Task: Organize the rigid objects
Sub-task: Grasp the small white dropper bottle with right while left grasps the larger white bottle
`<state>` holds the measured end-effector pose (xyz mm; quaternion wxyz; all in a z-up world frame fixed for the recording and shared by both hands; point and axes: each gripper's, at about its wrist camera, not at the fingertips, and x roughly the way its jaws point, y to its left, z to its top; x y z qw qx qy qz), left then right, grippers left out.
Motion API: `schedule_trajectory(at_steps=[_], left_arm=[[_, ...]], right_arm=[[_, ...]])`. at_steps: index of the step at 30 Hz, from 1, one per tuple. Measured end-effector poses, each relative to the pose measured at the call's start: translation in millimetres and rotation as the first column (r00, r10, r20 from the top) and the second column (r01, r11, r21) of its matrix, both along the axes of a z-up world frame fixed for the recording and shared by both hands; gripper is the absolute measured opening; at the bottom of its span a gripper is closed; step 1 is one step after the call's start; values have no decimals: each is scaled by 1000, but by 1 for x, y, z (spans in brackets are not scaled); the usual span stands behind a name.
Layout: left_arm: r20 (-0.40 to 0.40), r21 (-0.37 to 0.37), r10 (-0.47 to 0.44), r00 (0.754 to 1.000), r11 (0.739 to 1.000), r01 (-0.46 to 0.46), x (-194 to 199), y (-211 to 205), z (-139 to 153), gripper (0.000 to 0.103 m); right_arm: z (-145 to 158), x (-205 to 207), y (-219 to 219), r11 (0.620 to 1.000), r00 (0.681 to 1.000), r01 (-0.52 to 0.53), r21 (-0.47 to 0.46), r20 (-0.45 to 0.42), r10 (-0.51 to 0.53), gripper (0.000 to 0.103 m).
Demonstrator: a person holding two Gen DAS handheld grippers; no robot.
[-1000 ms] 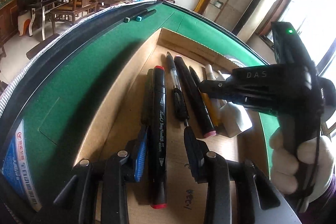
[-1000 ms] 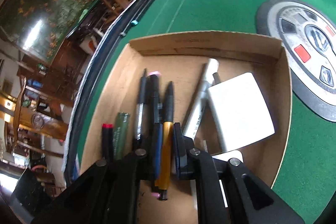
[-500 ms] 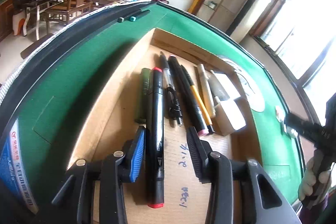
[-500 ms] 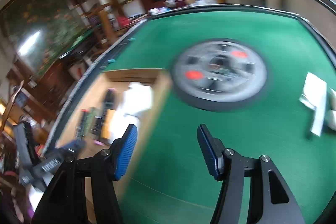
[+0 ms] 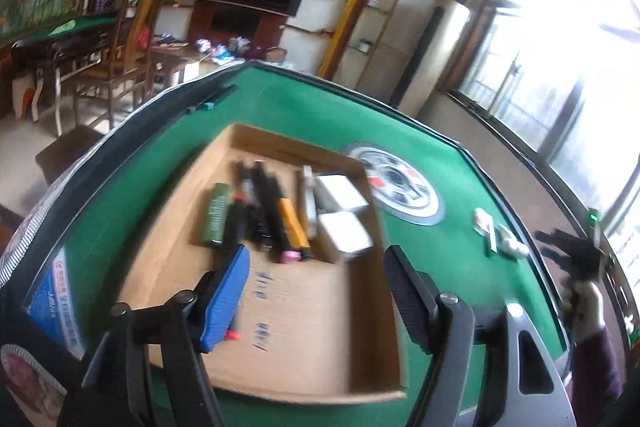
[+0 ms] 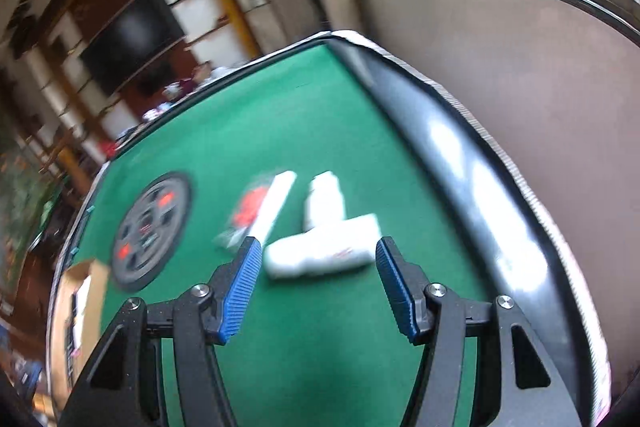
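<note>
A shallow cardboard box (image 5: 304, 311) lies on the green table and holds several pens and markers (image 5: 264, 215) side by side and two white blocks (image 5: 344, 231). My left gripper (image 5: 316, 283) is open and empty above the box's near part; a red-capped marker (image 5: 233, 335) lies under its left finger. My right gripper (image 6: 318, 281) is open and empty just short of a white bottle (image 6: 324, 251) lying on its side. A second white bottle (image 6: 325, 201) and a white and red flat pack (image 6: 264, 211) lie behind it. The right gripper (image 5: 576, 255) also shows at the far right in the left wrist view.
A round grey and black hub (image 6: 150, 229) is set in the middle of the table. The table's black padded rim (image 6: 460, 163) runs close to the right of the bottles. The box (image 6: 76, 303) shows at the far left in the right wrist view.
My left gripper has let go of the black red-capped marker, opened wider and pulled back and up. My right gripper has swung away from the box to the white bottles at the table's right side.
</note>
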<state>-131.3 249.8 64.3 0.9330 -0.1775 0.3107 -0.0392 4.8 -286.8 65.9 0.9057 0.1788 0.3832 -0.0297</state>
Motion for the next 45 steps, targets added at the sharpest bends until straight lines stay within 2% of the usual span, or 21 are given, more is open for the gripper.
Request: schedule_trajectory(at_steps=[4,9,11,12,13,14,16,20,26,29,31,34,37,40,41,43,45], left_arm=[[-7,15,-63,998,998,63,-3,-29,8,73],[-17,25,-116,993,993,116,-2,-60,13,73],[-20,37,-131,991,991,132,-2,-71,14,73],[-24,45,-141,990,989,141,-2,-76,14,73],[-27,48,-146,989,988,147,-2,-78,14,73],[-32,52,-154,988,986,156,-1,-82,12,73],[-40,49,-164,986,985,165,1,-86,11,73],[-51,49,-186,981,981,189,6,-98,11,73],[-72,57,-288,955,955,292,23,-136,10,73],[-94,52,-336,937,938,342,33,-160,7,73],[-107,67,-362,926,926,370,39,-179,5,73],[-105,134,-432,896,886,443,50,-218,8,73],[-104,228,-526,844,813,535,68,-264,12,73],[-123,333,-606,786,721,608,96,-319,8,73],[-133,352,-619,774,700,621,103,-330,7,73],[-177,364,-668,723,638,678,127,-364,-1,73],[-212,381,-685,696,598,705,146,-389,-10,73]], right_arm=[[-15,29,-10,1000,999,7,2,-36,-7,59],[-31,80,10,995,986,-85,-58,-149,76,58],[-35,86,19,990,981,-98,-100,-177,79,50],[-38,91,23,987,977,-108,-122,-198,83,32],[-41,92,25,986,973,-118,-122,-214,90,26],[-41,93,26,986,971,-122,-112,-220,95,26],[-39,88,27,986,971,-129,-108,-213,104,25],[-20,64,19,989,980,-145,-11,-142,142,25],[10,11,20,974,976,-215,75,-29,218,25],[8,-6,9,974,980,-200,103,5,201,25],[4,-6,-3,984,988,-154,88,20,153,26],[-11,0,-19,990,996,-87,112,7,87,26],[-26,2,-36,986,999,-51,156,-7,53,26],[-36,-2,-46,980,999,-40,195,-2,41,26],[-39,-4,-49,978,999,-33,205,-3,34,26],[-41,-5,-52,973,1000,-14,229,-4,16,26],[-43,-8,-59,968,1000,7,251,-2,-7,26]])
